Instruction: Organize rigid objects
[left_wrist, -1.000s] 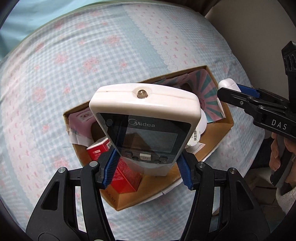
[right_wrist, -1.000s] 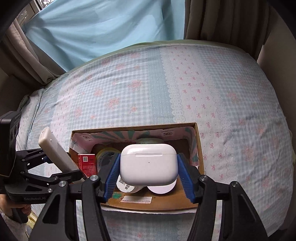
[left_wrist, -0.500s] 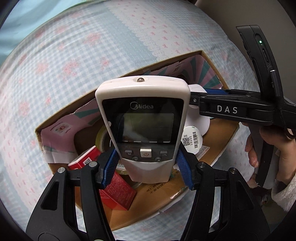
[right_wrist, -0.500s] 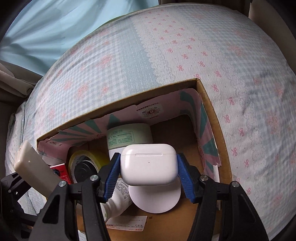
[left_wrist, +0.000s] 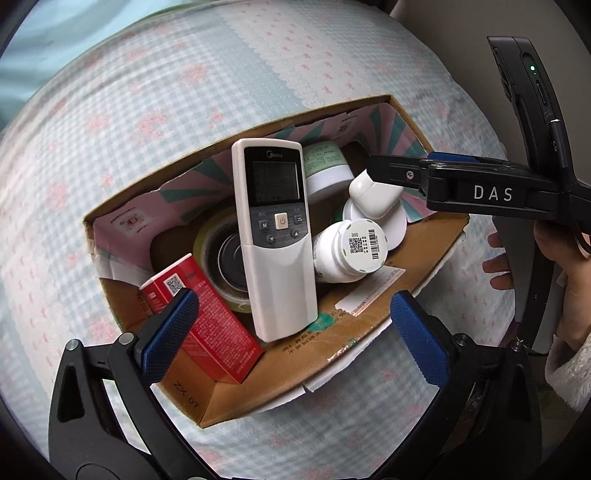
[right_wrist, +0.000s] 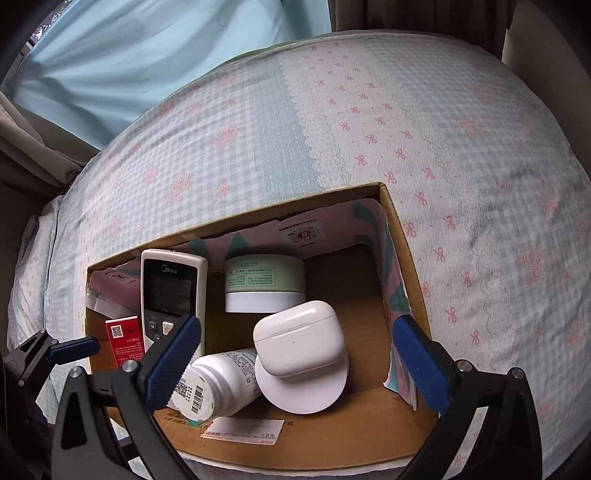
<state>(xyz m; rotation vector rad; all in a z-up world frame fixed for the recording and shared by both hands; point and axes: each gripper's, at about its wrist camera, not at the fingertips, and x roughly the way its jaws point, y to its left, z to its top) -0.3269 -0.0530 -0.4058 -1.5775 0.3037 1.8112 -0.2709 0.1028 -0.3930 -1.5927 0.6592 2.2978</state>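
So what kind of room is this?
Probably a bedroom: the open cardboard box sits on a bed with a blue-and-pink checked bedspread, beside a pale blue curtain over a window.

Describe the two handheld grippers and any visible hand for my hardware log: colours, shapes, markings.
The left gripper and right gripper look alike: black plastic frames with triangular cut-outs and silver bolts, and blue cross-hatched pads. Seen side-on, the right one bears white "DAS" lettering and a black mounted device with a green light. The right hand is bare, with a fluffy white sleeve cuff.
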